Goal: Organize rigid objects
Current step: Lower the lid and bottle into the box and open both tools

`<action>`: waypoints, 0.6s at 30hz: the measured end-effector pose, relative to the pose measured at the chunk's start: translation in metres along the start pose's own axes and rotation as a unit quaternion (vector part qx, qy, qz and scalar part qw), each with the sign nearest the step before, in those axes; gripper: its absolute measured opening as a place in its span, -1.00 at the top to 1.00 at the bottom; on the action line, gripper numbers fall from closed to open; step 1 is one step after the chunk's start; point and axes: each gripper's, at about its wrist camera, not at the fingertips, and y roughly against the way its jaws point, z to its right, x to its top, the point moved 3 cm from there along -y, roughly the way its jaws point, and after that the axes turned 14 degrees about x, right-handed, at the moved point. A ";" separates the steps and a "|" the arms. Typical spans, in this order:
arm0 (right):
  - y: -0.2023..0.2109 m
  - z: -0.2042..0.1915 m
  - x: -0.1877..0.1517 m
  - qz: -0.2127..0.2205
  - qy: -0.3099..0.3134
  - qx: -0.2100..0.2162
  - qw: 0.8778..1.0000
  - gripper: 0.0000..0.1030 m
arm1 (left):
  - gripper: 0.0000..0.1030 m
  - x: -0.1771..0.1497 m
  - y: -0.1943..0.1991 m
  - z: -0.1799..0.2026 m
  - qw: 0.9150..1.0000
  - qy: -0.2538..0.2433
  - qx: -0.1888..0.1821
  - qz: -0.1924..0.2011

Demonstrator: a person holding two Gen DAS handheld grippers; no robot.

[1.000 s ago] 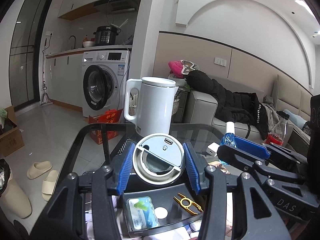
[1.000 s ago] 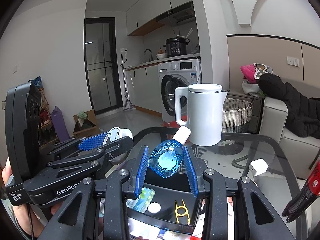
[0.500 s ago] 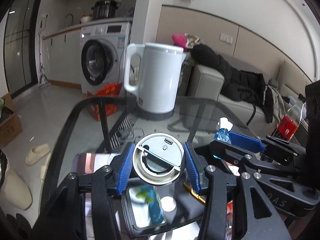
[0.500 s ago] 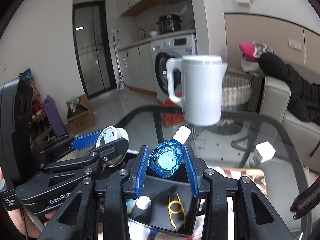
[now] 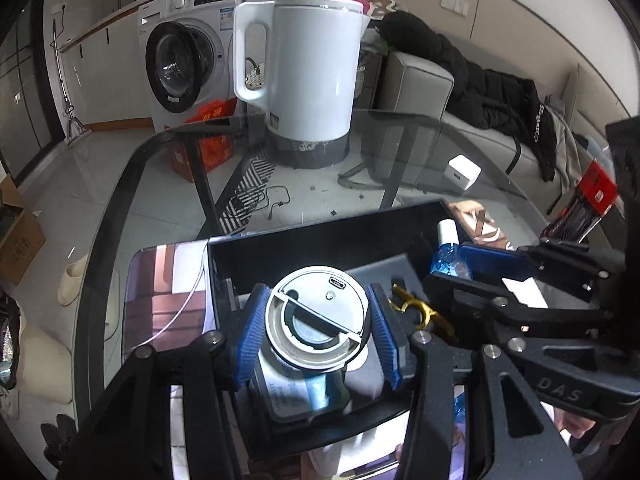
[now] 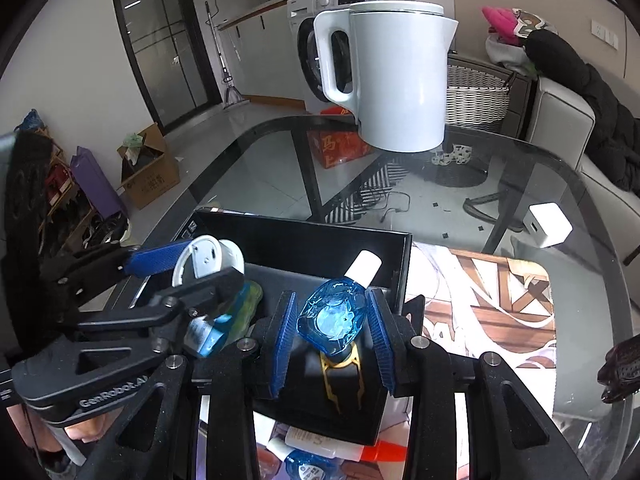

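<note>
Left wrist view is showing both claws lowering over the black tray [image 5: 320, 252] on the glass table [image 5: 160, 184], the left claw [image 5: 318, 330] gripping a round white device [image 5: 320, 322], the right claw [image 6: 332, 328] gripping a blue bottle [image 6: 334, 316], so placing looks close.

Left wrist view: the packet [image 5: 298, 390] in the black tray [image 5: 320, 240] lies mostly under the round white device [image 5: 318, 322] — its print is illegible. The blue bottle [image 5: 446, 264] at right centre shows only neck and shoulder behind the right gripper [image 5: 486, 258]. Right wrist view: the gold clip [image 6: 340, 376] is partly covered by the bottle; a tube [image 6: 344, 450] is cut off at the bottom edge.
</note>
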 end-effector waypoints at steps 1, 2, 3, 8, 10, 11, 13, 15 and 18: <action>0.000 -0.002 -0.002 -0.005 0.003 -0.001 1.000 0.30 | 0.06 -0.002 -0.001 0.001 1.000 -0.003 0.003 -0.006; 0.001 -0.003 -0.004 -0.009 0.006 -0.002 1.000 0.30 | 0.06 -0.003 -0.001 0.002 1.000 -0.006 0.006 -0.012; 0.002 -0.005 -0.005 -0.013 0.008 -0.002 1.000 0.30 | 0.06 -0.004 0.000 0.003 1.000 -0.010 0.011 -0.011; 0.004 -0.006 -0.012 -0.028 -0.013 0.026 0.999 0.30 | 0.06 -0.008 0.004 0.004 1.000 -0.011 0.008 -0.018; 0.005 -0.008 -0.015 -0.034 -0.013 0.030 0.999 0.29 | 0.06 -0.010 0.006 0.006 1.000 -0.015 0.010 -0.019; 0.006 -0.010 -0.016 -0.037 -0.011 0.029 0.999 0.29 | 0.06 -0.012 0.007 0.006 1.000 -0.018 0.012 -0.019; 0.008 -0.013 -0.020 -0.040 -0.011 0.030 0.999 0.29 | 0.05 -0.014 0.008 0.007 0.999 -0.022 0.015 -0.018; 0.011 -0.014 -0.022 -0.043 -0.012 0.030 0.999 0.29 | 0.05 -0.016 0.010 0.008 0.999 -0.022 0.015 -0.018; 0.013 -0.016 -0.024 -0.048 -0.015 0.036 0.998 0.29 | 0.01 -0.019 0.012 0.010 0.999 -0.036 0.017 -0.019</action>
